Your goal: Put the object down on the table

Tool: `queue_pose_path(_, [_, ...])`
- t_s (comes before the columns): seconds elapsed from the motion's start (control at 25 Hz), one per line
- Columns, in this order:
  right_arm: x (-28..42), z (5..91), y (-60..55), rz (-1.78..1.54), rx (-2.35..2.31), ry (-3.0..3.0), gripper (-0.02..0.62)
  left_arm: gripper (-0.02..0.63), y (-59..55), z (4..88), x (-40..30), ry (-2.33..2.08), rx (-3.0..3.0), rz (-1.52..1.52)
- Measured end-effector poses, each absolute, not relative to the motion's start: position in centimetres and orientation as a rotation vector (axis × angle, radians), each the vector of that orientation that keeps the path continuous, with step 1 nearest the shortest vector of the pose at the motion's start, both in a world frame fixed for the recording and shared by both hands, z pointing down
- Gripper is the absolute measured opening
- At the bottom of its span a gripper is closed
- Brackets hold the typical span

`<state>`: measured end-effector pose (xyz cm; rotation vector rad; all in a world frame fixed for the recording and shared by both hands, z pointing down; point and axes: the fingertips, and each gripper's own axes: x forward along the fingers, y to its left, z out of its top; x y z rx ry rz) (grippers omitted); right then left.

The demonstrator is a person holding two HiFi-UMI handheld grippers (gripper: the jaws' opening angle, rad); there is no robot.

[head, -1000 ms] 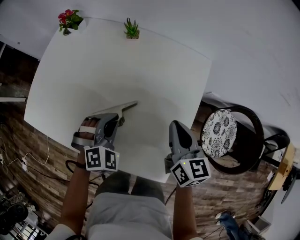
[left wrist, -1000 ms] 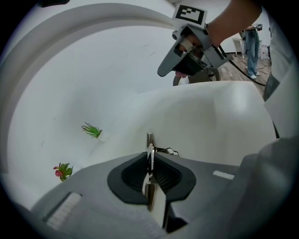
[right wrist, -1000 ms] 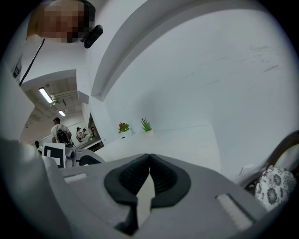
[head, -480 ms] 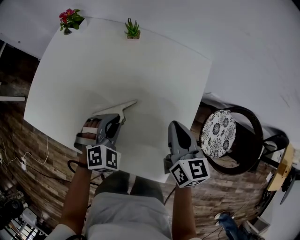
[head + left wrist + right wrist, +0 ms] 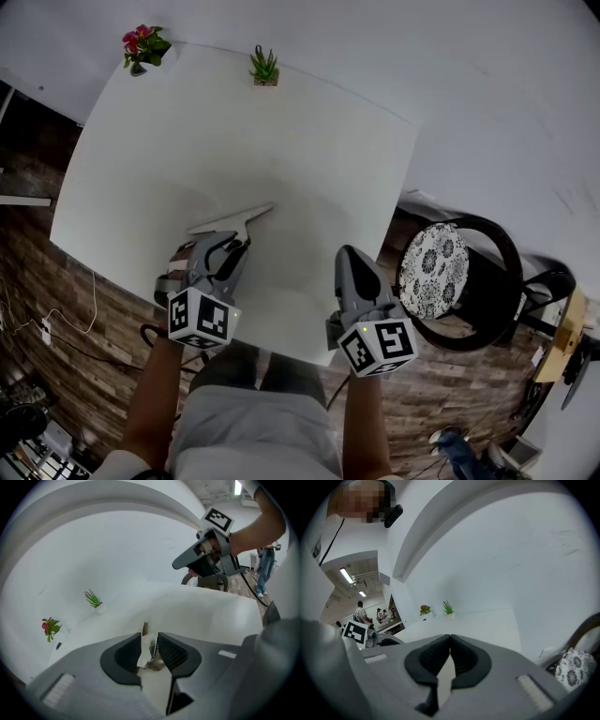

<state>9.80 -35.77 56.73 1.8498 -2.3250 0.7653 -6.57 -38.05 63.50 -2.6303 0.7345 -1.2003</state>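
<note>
A pale squeegee-like tool (image 5: pixel 230 221) with a wide flat blade lies on the white table (image 5: pixel 281 141), its handle pointing toward me. My left gripper (image 5: pixel 234 247) sits at that handle, and its jaws are opening. In the left gripper view the handle end (image 5: pixel 146 649) stands in the gap between the dark pads (image 5: pixel 125 654), with the right pad clear of it. My right gripper (image 5: pixel 352 255) hovers over the table's near edge, shut with nothing in it; its pads (image 5: pixel 436 657) meet in the right gripper view.
A red-flowered plant (image 5: pixel 142 45) and a small green plant (image 5: pixel 263 66) stand along the table's far edge. A round chair with a patterned cushion (image 5: pixel 436 265) is at the right of the table. A wood floor with a cable (image 5: pixel 56 314) lies at the left.
The left gripper's jaws have spread apart around the tool's handle and the gripper has drawn back slightly toward me. The tool stays flat on the table. The right gripper has barely moved.
</note>
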Motion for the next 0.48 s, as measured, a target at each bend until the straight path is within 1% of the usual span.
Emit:
queue_pose_path(0.28, [9.7, 55.6, -35.1, 0.739, 1.862, -2.327, 0.003, 0.112, -38.0, 61.0, -7.0, 0.856, -2.773, -1.061])
queue_pose_path(0.48, [9.4, 54.4, -34.5, 0.719, 1.880, -2.334, 0.003, 0.067, -38.3, 59.7, -8.2, 0.986, -2.803, -1.022])
